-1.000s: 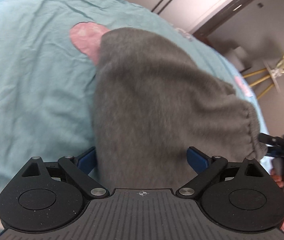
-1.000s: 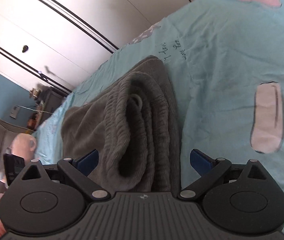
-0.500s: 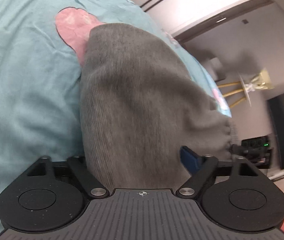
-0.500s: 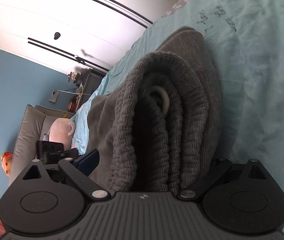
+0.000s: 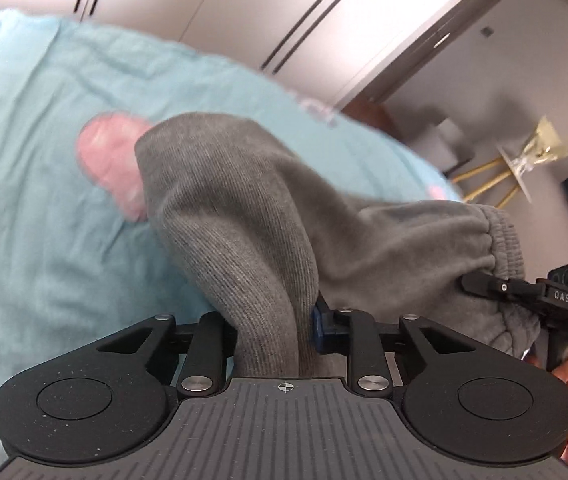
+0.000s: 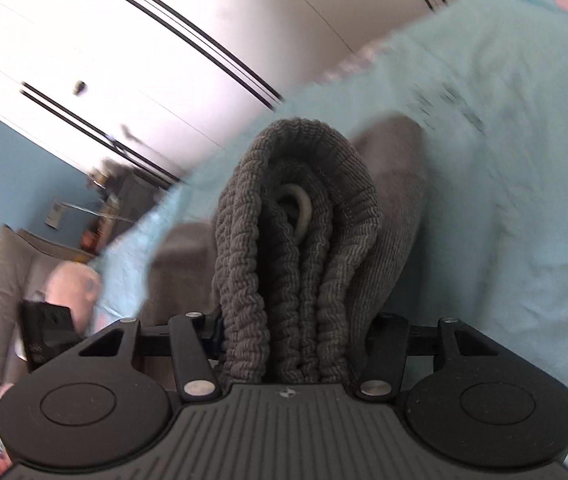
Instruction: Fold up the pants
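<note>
My left claw point(image 5: 271, 332) just squeezing shut, pinches fold of grey pants point(image 5: 251, 216). My right claw point(image 6: 288, 344) just closing too, grips bunched waistband point(image 6: 296, 248). Pants lie ahead on blue sheet point(image 5: 43, 208). Step: grab for fold. Next, I think: lift both together, carry over.

Open bed around the bunched cloth
The turquoise bed point(image 5: 43, 208) lies bare left of the grey pants point(image 5: 243, 208); the wardrobe doors point(image 6: 171, 40) close off the far edge.
</note>
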Available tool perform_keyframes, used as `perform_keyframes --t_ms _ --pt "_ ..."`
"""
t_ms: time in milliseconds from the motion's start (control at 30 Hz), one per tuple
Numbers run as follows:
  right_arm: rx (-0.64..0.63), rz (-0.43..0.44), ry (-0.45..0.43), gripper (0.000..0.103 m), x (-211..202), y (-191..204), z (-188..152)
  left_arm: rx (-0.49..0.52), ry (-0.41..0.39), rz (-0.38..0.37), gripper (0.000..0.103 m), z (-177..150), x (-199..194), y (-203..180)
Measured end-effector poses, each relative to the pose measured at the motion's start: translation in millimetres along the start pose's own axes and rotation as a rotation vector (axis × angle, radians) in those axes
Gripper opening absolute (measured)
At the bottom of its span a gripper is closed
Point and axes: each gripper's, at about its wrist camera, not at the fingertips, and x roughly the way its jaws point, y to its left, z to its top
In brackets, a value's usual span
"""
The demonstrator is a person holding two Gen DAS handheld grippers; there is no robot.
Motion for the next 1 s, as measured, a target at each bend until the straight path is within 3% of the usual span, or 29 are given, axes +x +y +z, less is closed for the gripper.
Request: perform_keyframes --t_ms 233,267,333,367,433,500,533,567,633,700,767,867,933,1000 --pt "-0.033 0.048 -0.104 0.054 9 22 42 0.066 -0.169 0.030 0.026 48 -21 -11" --pt "-0.027 0.048 -0.121 0.054 13 21 50 0.061 -0.171 0.040 0.030 56 -19 -7" --pt "-0.005 0.028 -0.149 0.054 24 17 63 0.042 -0.177 0.165 0.052 65 -16 -1" --pt "-0.019 -0.023 -0.153 0.057 30 17 69 0.022 -0.175 0.263 0.066 66 -13 2" --pt "-0.031 -0.208 -0.133 0.083 41 15 76 0.037 -0.188 0.422 0.069 61 -15 8" --pt "-0.047 -0.370 -0.180 0.089 37 16 76 0.069 -0.196 0.457 0.075 45 -24 11" --pt "-0.046 -0.405 -0.199 0.092 32 17 72 0.068 -0.201 0.440 0.079 35 -29 13" --pt "-0.069 -0.387 -0.212 0.092 28 21 65 0.056 -0.204 0.423 0.086 27 -33 12" --pt "-0.136 -0.372 -0.217 0.097 23 30 50 0.050 -0.184 0.389 0.088 9 -31 10" --pt "-0.203 -0.426 -0.201 0.098 28 40 35 0.065 -0.116 0.394 0.088 -5 -20 6" --pt "-0.241 -0.475 -0.185 0.098 33 41 26 0.087 -0.047 0.441 0.087 -17 -4 2" --pt "-0.315 -0.639 -0.155 0.098 49 34 12 0.158 -0.043 0.543 0.094 -29 9 -2" --pt "-0.351 -0.681 -0.112 0.098 62 30 3 0.176 -0.045 0.660 0.094 -24 12 -2" --pt "-0.362 -0.699 -0.136 0.098 60 36 0 0.205 -0.074 0.703 0.091 -21 1 -11"
